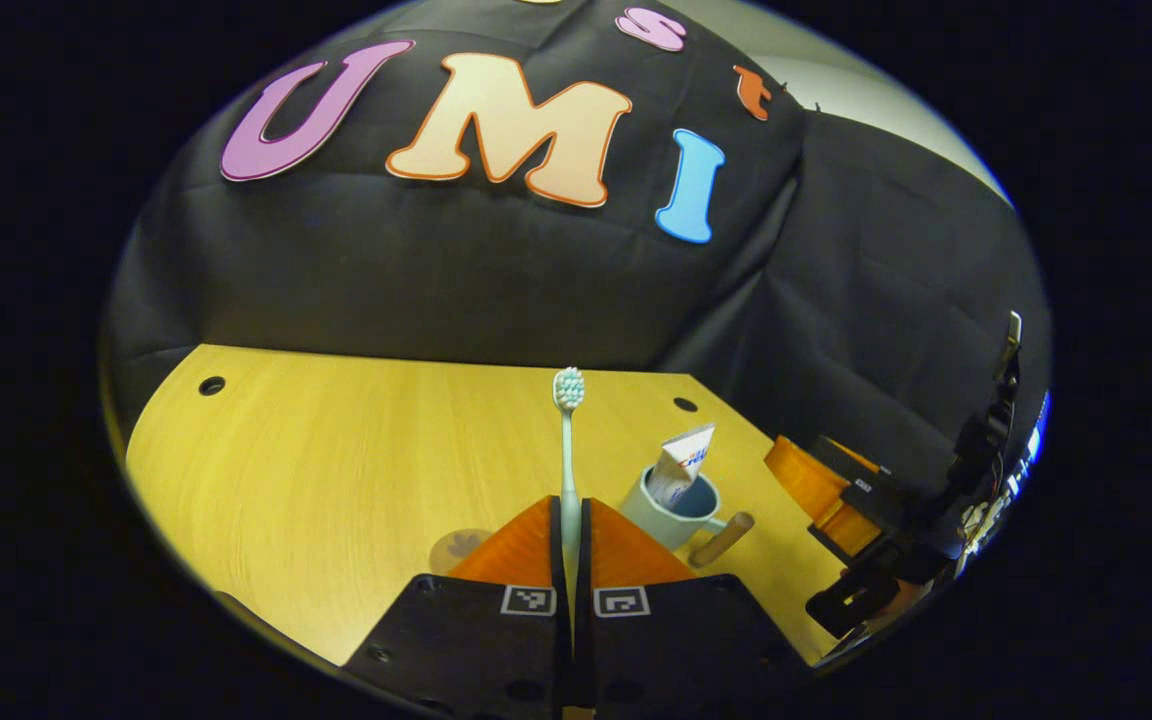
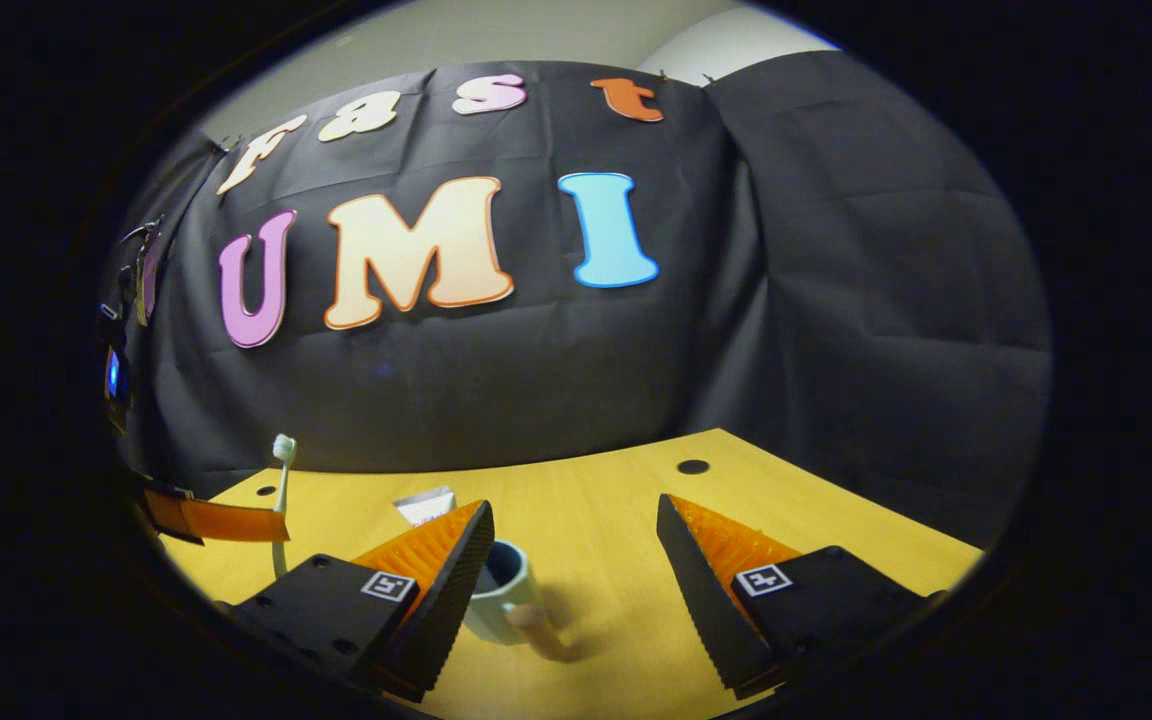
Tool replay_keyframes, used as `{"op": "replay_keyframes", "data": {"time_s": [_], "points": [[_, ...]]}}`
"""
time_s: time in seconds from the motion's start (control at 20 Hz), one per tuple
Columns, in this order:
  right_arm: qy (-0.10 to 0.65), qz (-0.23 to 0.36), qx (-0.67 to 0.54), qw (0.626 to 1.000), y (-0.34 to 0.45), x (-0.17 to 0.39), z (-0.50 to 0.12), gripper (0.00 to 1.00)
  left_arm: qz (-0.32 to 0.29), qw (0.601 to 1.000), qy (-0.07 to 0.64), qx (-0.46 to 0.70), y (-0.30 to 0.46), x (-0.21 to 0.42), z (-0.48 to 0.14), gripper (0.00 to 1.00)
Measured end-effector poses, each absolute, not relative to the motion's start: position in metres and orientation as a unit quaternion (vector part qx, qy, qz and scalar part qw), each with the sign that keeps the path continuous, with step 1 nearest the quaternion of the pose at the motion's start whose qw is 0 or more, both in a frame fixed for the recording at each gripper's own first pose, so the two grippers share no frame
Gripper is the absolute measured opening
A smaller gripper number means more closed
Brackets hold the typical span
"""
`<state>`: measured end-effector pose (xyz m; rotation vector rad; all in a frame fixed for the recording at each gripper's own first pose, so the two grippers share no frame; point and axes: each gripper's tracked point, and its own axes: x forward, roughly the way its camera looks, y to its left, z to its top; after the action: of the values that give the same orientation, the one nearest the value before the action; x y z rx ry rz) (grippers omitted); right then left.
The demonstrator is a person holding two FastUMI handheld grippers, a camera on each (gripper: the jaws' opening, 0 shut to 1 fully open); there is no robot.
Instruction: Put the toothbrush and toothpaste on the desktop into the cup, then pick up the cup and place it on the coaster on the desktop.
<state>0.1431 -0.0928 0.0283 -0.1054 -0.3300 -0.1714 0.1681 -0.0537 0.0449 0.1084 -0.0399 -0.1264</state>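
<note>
My left gripper (image 1: 571, 505) is shut on a pale green toothbrush (image 1: 567, 440), which stands upright with its bristle head on top. To its right a light blue cup (image 1: 671, 515) with a wooden handle stands on the yellow desktop (image 1: 336, 460), and a toothpaste tube (image 1: 681, 462) sticks out of it. A round translucent coaster (image 1: 458, 548) lies left of the left fingers. In the right gripper view my right gripper (image 2: 576, 520) is open above the desktop, the cup (image 2: 506, 600) sits by its left finger with the tube (image 2: 424, 505) behind, and the toothbrush (image 2: 282, 480) shows at far left.
The other gripper (image 1: 866, 520) and its mount show at the right edge of the left gripper view. Small round holes (image 1: 211, 385) mark the desktop near its back corners. The black cloth wall stands close behind the desk.
</note>
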Motion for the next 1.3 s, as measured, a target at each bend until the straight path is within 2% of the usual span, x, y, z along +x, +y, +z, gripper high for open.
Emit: {"op": "replay_keyframes", "data": {"time_s": [0.3, 0.35, 0.6, 0.7, 0.75, 0.85, 1.0, 1.05, 1.1, 1.3], "points": [[-0.162, -0.134, -0.037, 0.977, -0.156, 0.106, 0.024, 0.96, -0.132, 0.986, -0.077, 0.073, -0.121, 0.189, 0.072, 0.00], [-0.164, -0.140, -0.036, 0.976, -0.163, 0.101, 0.026, 0.99, -0.138, 0.984, -0.084, 0.075, -0.129, 0.193, 0.076, 0.00], [-0.168, -0.161, -0.036, 0.972, -0.197, 0.081, 0.027, 0.95, -0.172, 0.975, -0.099, 0.102, -0.172, 0.208, 0.078, 0.00], [-0.167, -0.170, -0.035, 0.971, -0.210, 0.075, 0.026, 0.95, -0.179, 0.971, -0.109, 0.113, -0.183, 0.214, 0.084, 0.00], [-0.167, -0.174, -0.035, 0.970, -0.216, 0.072, 0.025, 0.99, -0.181, 0.970, -0.113, 0.118, -0.188, 0.216, 0.086, 0.00], [-0.168, -0.178, -0.035, 0.969, -0.221, 0.065, 0.024, 0.96, -0.183, 0.967, -0.120, 0.130, -0.195, 0.221, 0.088, 0.00], [-0.176, -0.174, -0.033, 0.968, -0.221, 0.057, 0.032, 0.96, -0.177, 0.967, -0.112, 0.142, -0.196, 0.234, 0.079, 0.00], [-0.176, -0.174, -0.032, 0.968, -0.222, 0.058, 0.031, 0.99, -0.175, 0.967, -0.115, 0.148, -0.197, 0.237, 0.078, 0.00], [-0.175, -0.176, -0.033, 0.968, -0.225, 0.057, 0.031, 0.95, -0.174, 0.966, -0.118, 0.152, -0.198, 0.240, 0.078, 0.00], [-0.163, -0.181, -0.036, 0.969, -0.236, 0.055, 0.021, 0.95, -0.169, 0.962, -0.127, 0.174, -0.199, 0.254, 0.071, 0.00]]}}
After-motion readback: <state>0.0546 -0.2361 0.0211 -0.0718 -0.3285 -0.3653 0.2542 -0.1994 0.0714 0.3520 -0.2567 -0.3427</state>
